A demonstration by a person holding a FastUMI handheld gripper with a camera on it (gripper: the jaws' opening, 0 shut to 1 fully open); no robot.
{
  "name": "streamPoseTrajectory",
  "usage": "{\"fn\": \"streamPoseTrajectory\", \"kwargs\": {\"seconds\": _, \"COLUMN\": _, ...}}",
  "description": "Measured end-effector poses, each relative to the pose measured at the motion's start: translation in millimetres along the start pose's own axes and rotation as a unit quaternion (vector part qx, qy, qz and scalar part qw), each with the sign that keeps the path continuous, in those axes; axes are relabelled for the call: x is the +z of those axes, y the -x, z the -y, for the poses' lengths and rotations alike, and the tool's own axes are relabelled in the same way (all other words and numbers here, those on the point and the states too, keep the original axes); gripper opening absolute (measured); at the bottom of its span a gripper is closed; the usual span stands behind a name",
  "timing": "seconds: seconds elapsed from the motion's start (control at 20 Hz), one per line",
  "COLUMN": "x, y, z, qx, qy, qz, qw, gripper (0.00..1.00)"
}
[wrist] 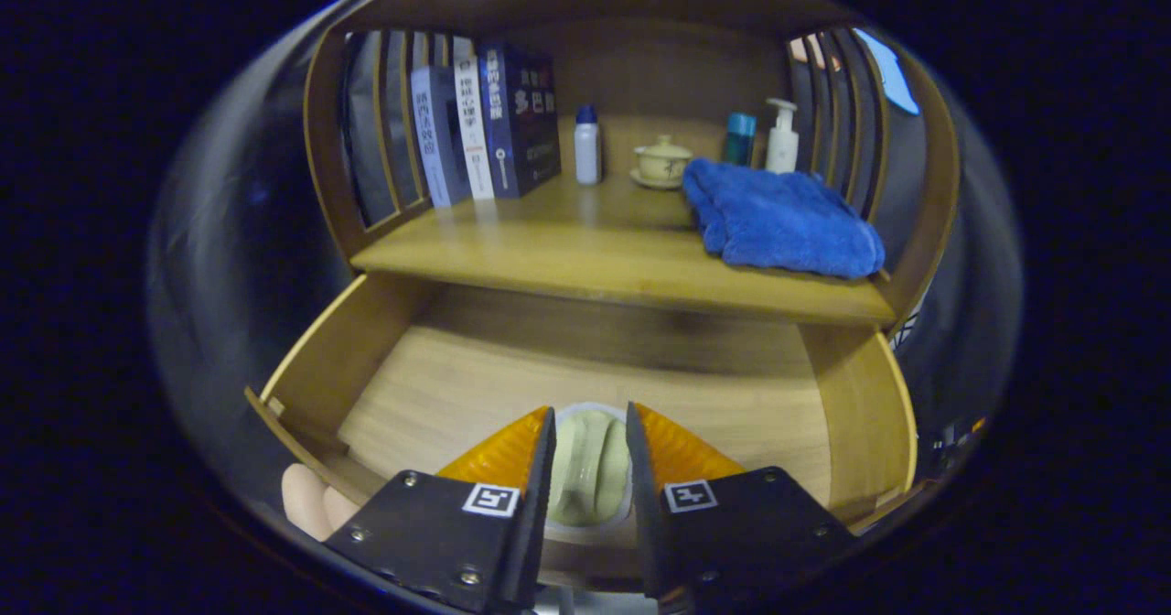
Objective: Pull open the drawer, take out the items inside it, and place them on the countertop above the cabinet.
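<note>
A pale green, ridged item (590,464) in a white-rimmed holder is seen inside the open drawer (585,386), near its front edge, and it is gripped between the two fingers of the gripper (590,423), whose jaws are narrowed onto its sides (what the item is cannot be told). The rest of the drawer's wooden floor is bare. Above the drawer, the countertop (567,249) is occupied by a folded blue towel (778,217) at the right, a row of books (485,125) at the left, and, along the back, a white bottle (587,145), a lidded cup on a saucer (662,161), a teal container (739,138) and a pump bottle (782,136). Fingertips of a hand (311,501) are seen beside the drawer's front corner.
</note>
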State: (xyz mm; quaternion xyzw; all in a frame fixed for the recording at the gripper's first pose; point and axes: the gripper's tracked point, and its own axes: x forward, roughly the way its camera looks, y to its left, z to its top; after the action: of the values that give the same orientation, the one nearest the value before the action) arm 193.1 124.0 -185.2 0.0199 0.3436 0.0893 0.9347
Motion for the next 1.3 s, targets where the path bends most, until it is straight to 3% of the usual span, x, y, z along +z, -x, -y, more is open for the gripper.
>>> {"fn": "streamPoseTrajectory", "kwargs": {"seconds": 0.4, "x": -43, "y": -37, "z": -6, "qx": 0.004, "qy": 0.011, "qz": -0.105, "qw": 0.994, "gripper": 0.44}}
{"fn": "streamPoseTrajectory", "kwargs": {"seconds": 0.5, "x": -38, "y": -42, "z": -2, "qx": -0.005, "qy": 0.015, "qz": -0.097, "qw": 0.995, "gripper": 0.29}}
{"fn": "streamPoseTrajectory", "kwargs": {"seconds": 0.6, "x": -35, "y": -37, "z": -3, "qx": -0.006, "qy": 0.012, "qz": -0.091, "qw": 0.996, "gripper": 0.28}}
{"fn": "streamPoseTrajectory", "kwargs": {"seconds": 0.65, "x": -39, "y": -39, "z": -3, "qx": -0.001, "qy": 0.01, "qz": -0.092, "qw": 0.996, "gripper": 0.16}}
{"fn": "streamPoseTrajectory", "kwargs": {"seconds": 0.95, "x": -13, "y": -19, "z": -12, "qx": 0.008, "qy": 0.013, "qz": -0.038, "qw": 0.999, "gripper": 0.15}}
{"fn": "streamPoseTrajectory", "kwargs": {"seconds": 1.3, "x": 52, "y": 29, "z": -31, "qx": 0.027, "qy": 0.023, "qz": 0.054, "qw": 0.998, "gripper": 0.15}}
